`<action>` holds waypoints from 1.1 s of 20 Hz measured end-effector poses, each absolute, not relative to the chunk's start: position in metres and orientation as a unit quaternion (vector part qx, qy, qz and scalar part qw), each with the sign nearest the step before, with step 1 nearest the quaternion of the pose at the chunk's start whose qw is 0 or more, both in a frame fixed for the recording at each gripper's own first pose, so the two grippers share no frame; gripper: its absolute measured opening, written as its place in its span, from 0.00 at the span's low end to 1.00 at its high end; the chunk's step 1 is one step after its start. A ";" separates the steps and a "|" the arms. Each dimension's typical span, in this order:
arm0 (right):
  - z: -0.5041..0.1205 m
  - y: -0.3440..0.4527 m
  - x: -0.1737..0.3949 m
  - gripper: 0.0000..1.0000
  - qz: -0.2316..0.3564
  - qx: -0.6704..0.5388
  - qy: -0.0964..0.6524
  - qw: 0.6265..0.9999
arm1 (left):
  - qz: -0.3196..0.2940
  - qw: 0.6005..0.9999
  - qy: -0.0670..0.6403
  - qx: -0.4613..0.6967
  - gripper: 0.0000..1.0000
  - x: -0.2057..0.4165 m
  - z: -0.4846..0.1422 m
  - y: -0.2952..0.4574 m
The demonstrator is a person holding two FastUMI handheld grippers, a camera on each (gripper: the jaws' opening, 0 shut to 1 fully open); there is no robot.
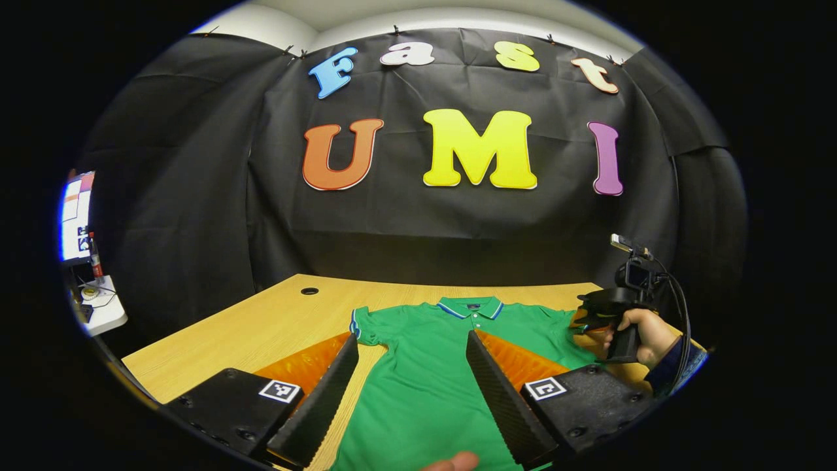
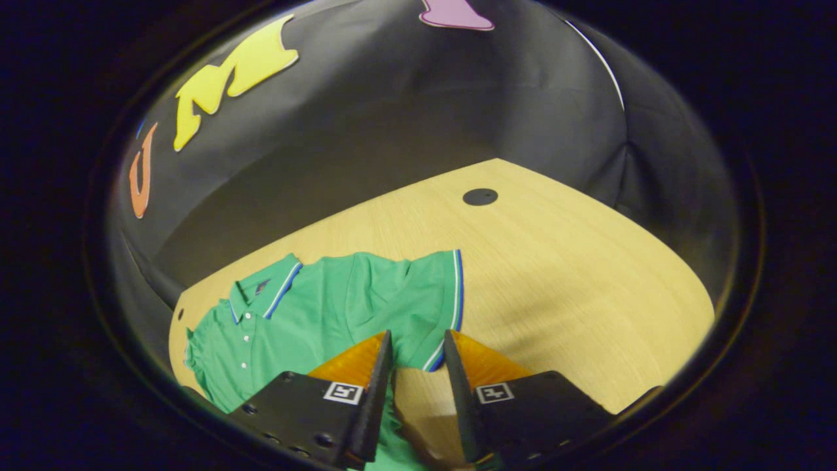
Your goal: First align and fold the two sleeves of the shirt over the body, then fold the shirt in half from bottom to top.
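Clearly the green shirt (image 1: 425,379) is lying flat and face up on the wooden counter (image 1: 261,327), its collar (image 1: 472,307) pointing toward the booth's far wall and its body running back toward the person, so its long axis is lining up with the left tongs (image 1: 412,379). Both short sleeves are sticking out sideways, unfolded, so I judge the sleeve stage to be just starting. In the right gripper view the nearer sleeve (image 2: 431,294), the one with the striped cuff, is reaching out across the counter (image 2: 588,294), and its lower cuff corner is sitting right ahead of the right tongs (image 2: 418,366), just between the two fingers, which are standing slightly apart and pinching nothing yet. That is the relation the coming move is turning on: the cuff is lying dead ahead of the right tongs, while the shirt's body (image 2: 288,327) is spreading off to their left, which is the way the sleeve will need carrying. In the left gripper view the left tongs are spread wide and hovering over the shirt's midline, gripping nothing, with the opposite sleeve (image 1: 366,324) ahead and to their left. Farther off, the right tongs (image 1: 588,320), held in a hand (image 1: 644,333), are hanging over the right sleeve, so that hand is the nearer one.
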State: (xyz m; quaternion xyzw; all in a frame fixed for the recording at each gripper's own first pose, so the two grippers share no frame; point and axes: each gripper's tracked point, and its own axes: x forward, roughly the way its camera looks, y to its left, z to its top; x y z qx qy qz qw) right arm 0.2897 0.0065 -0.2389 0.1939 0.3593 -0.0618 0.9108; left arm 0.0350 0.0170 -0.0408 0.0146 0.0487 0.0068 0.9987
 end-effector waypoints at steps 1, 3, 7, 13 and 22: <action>-0.238 0.007 0.289 0.33 -0.056 0.200 0.361 0.909 | 0.007 0.999 0.051 0.014 1.00 0.035 -0.041 0.017; -0.242 0.002 0.291 0.29 -0.053 0.203 0.367 0.906 | 0.008 0.998 0.054 0.012 1.00 0.037 -0.043 0.017; -0.238 0.000 0.292 0.06 -0.040 0.189 0.371 0.908 | 0.011 0.998 0.055 0.012 1.00 0.036 -0.043 0.019; -0.217 0.004 0.299 0.00 -0.029 0.118 0.348 0.930 | 0.014 0.998 0.054 0.014 1.00 0.038 -0.043 0.024; -0.166 0.046 0.304 0.00 0.022 -0.119 0.279 0.953 | 0.028 0.998 0.056 0.001 1.00 0.040 -0.041 0.038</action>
